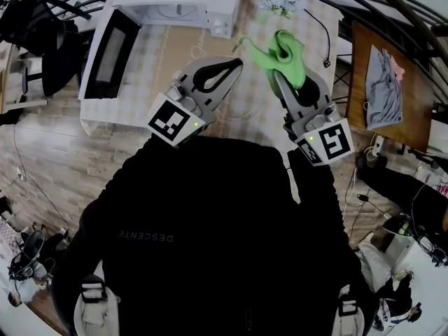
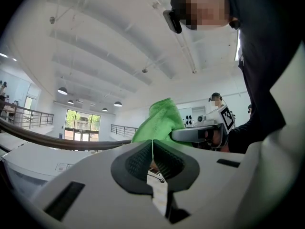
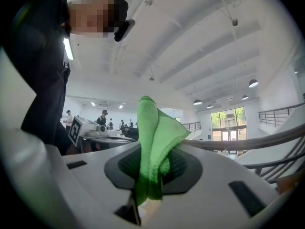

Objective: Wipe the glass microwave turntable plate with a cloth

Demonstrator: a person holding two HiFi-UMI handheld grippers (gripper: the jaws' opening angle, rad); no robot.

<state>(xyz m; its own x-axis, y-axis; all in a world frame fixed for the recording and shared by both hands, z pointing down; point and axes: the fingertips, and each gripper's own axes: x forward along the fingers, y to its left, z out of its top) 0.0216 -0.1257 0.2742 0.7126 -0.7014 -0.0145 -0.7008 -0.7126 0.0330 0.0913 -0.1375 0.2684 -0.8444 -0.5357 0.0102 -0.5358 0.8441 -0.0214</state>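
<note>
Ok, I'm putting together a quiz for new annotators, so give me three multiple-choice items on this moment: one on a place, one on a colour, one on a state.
1. Which gripper holds the cloth?
A. left
B. right
C. neither

2. What colour is the cloth?
A. green
B. blue
C. white

3. How is the door of the microwave?
A. shut
B. taken off
C. open

Answers:
1 B: the cloth is pinched between the jaws of the right gripper, while the left gripper is shut on nothing.
2 A: it shows bright green in every view.
3 C: the door stands swung out to the side.
</note>
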